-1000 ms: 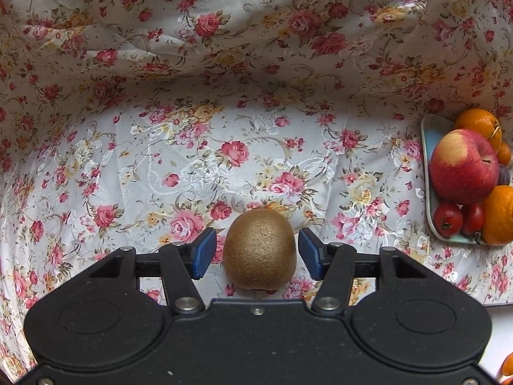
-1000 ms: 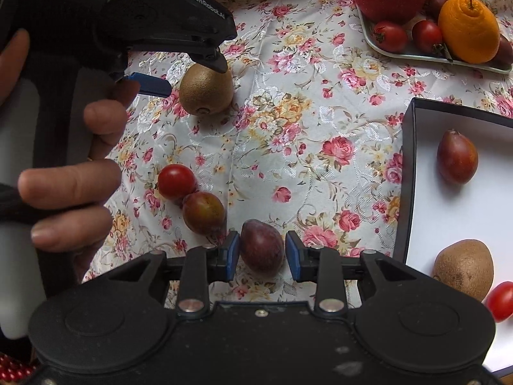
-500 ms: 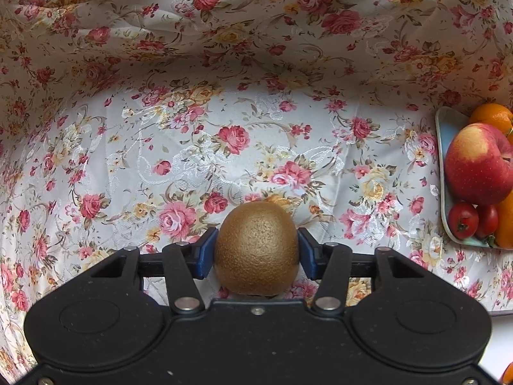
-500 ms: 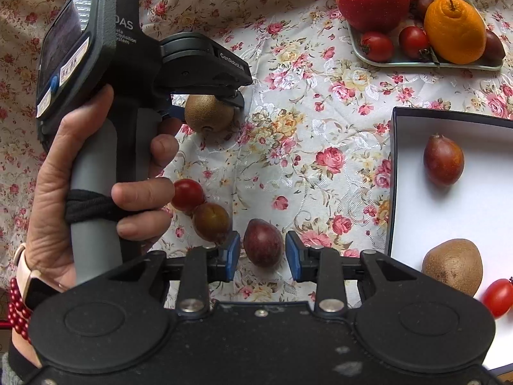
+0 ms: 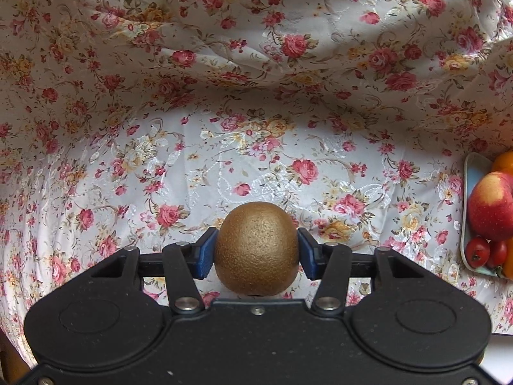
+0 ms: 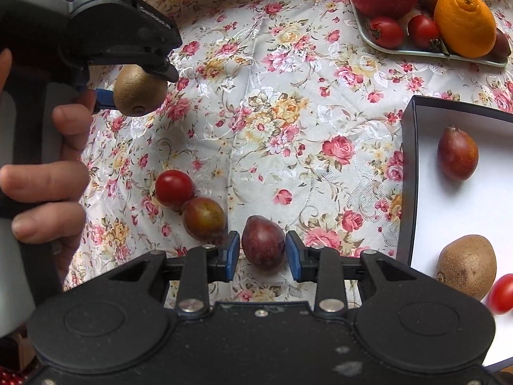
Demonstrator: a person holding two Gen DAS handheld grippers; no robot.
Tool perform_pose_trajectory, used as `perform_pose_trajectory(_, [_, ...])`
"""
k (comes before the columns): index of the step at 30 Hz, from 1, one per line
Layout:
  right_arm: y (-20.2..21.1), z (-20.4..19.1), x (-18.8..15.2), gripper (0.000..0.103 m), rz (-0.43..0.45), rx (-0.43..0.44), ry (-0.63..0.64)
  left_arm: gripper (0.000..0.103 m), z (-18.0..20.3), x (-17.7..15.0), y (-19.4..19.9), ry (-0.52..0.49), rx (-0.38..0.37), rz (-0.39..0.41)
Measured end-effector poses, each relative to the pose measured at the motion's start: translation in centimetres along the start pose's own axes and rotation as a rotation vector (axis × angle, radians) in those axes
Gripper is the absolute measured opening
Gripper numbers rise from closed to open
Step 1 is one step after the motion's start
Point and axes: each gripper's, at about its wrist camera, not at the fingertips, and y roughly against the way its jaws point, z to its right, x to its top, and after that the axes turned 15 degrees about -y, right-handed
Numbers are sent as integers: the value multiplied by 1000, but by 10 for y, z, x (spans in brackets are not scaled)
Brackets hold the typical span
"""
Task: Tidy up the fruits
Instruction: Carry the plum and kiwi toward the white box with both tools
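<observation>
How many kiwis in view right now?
2. One kiwi is clamped in the left gripper, lifted off the tablecloth. The other kiwi lies in the white box. More could be hidden behind the tray fruit.

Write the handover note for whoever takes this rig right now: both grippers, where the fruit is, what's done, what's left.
Left gripper: shut on a kiwi, lifted clear of the cloth.
Right gripper: open, its pads either side of a dark plum on the cloth, not yet gripped.
Done: the white box holds a plum, a kiwi and a cherry tomato.
Left: a loose cherry tomato and brownish plum touching on the cloth; the tray holds more fruit.
</observation>
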Motion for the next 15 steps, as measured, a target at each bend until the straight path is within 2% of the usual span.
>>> perform_pose_trajectory(4, [-12,-7,-3,36,-2,-41,15,58,-1,-4,4,0,-13,-5])
perform_pose_trajectory(9, [-20,-13,-6,37,-4,-84,26,58,-10,-12,24,-15,5,8])
perform_pose_trajectory(15, [-18,-16,-7,35,-1,-73,12,57,-21,-25,58,12,6,40])
